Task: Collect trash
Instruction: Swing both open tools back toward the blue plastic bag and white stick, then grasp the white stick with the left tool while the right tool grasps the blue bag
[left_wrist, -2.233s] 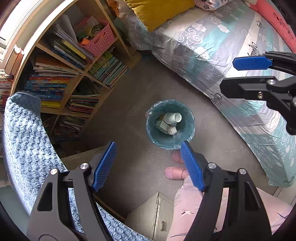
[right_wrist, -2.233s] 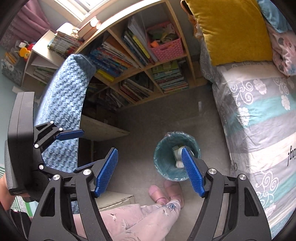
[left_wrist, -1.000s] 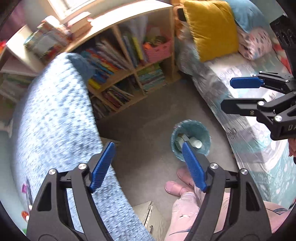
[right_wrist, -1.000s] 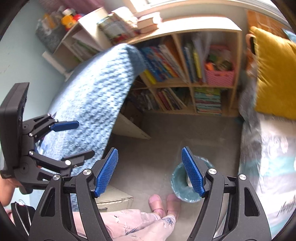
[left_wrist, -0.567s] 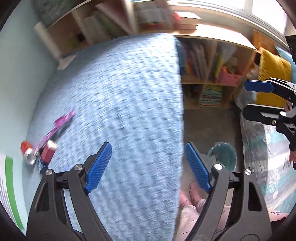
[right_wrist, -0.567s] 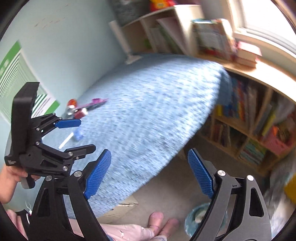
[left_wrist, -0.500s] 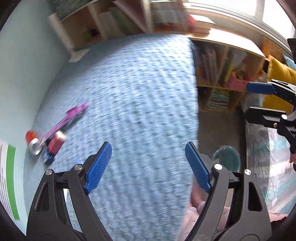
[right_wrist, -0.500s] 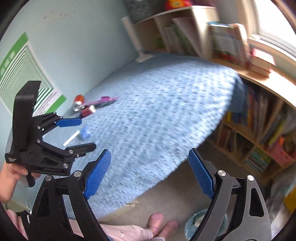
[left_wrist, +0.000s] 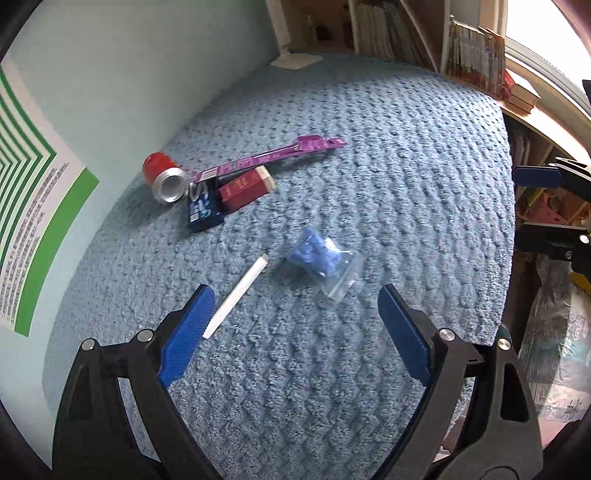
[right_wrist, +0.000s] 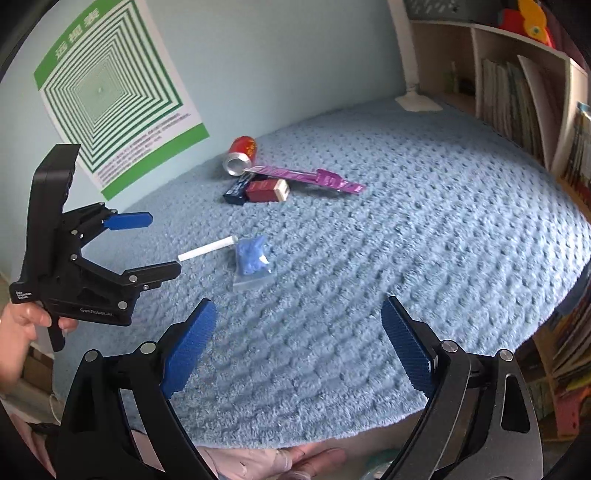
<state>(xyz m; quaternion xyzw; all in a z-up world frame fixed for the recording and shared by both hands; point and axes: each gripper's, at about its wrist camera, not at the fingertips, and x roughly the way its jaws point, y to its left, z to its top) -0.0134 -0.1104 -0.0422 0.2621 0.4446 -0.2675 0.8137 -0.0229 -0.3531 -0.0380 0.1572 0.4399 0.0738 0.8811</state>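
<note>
Trash lies on a blue knitted tabletop (left_wrist: 369, 177). A clear bag of blue bits (left_wrist: 320, 260) (right_wrist: 252, 261) lies mid-table beside a white paper stick (left_wrist: 236, 295) (right_wrist: 207, 249). Farther back lie a red can (left_wrist: 164, 178) (right_wrist: 240, 155), a dark blue box (left_wrist: 204, 209) (right_wrist: 236, 189), a red box (left_wrist: 245, 188) (right_wrist: 266, 189) and a purple wrapper strip (left_wrist: 273, 158) (right_wrist: 306, 176). My left gripper (left_wrist: 295, 336) is open and empty, above the table short of the bag; it also shows in the right wrist view (right_wrist: 151, 243). My right gripper (right_wrist: 299, 347) is open and empty.
A green striped poster (right_wrist: 110, 88) hangs on the pale wall behind the table. Bookshelves (right_wrist: 517, 92) stand at the back right. The table edge drops off at the right (left_wrist: 511, 236), with a bed (left_wrist: 554, 332) beyond. My feet (right_wrist: 280, 459) show below the table's near edge.
Both grippers swung up from the bin on the floor to the tabletop. The trash on the table has come into sharp view. Both grippers stayed open and empty.
</note>
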